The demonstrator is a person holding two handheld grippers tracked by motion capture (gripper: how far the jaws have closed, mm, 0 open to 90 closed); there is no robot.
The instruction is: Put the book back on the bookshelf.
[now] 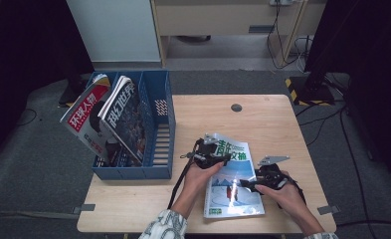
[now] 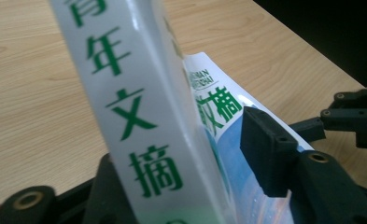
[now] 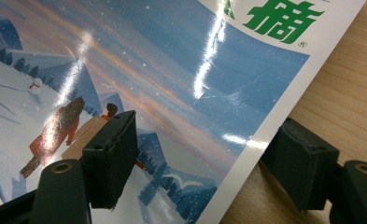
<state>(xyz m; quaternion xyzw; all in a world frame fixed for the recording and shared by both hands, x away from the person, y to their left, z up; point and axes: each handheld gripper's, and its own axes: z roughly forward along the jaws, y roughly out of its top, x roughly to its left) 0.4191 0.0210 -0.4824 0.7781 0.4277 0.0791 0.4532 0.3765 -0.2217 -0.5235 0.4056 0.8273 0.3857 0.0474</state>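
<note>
A magazine (image 1: 233,191) with a blue snowy cover and green characters lies on the wooden table (image 1: 267,124), its left spine edge raised. My left gripper (image 1: 222,159) is at that raised edge. In the left gripper view the white spine (image 2: 134,107) stands between the jaws of the left gripper (image 2: 186,158); the right pad (image 2: 265,144) is apart from it, and the left jaw is hidden behind it. My right gripper (image 1: 245,185) is at the magazine's right side. Its jaws (image 3: 207,140) straddle the cover's edge (image 3: 148,70) with a wide gap.
A blue file rack (image 1: 160,134) stands at the table's left, with two magazines (image 1: 86,119) (image 1: 123,117) leaning in it. A round cable hole (image 1: 236,107) sits near the far edge. The other gripper (image 2: 354,116) shows at the right of the left gripper view.
</note>
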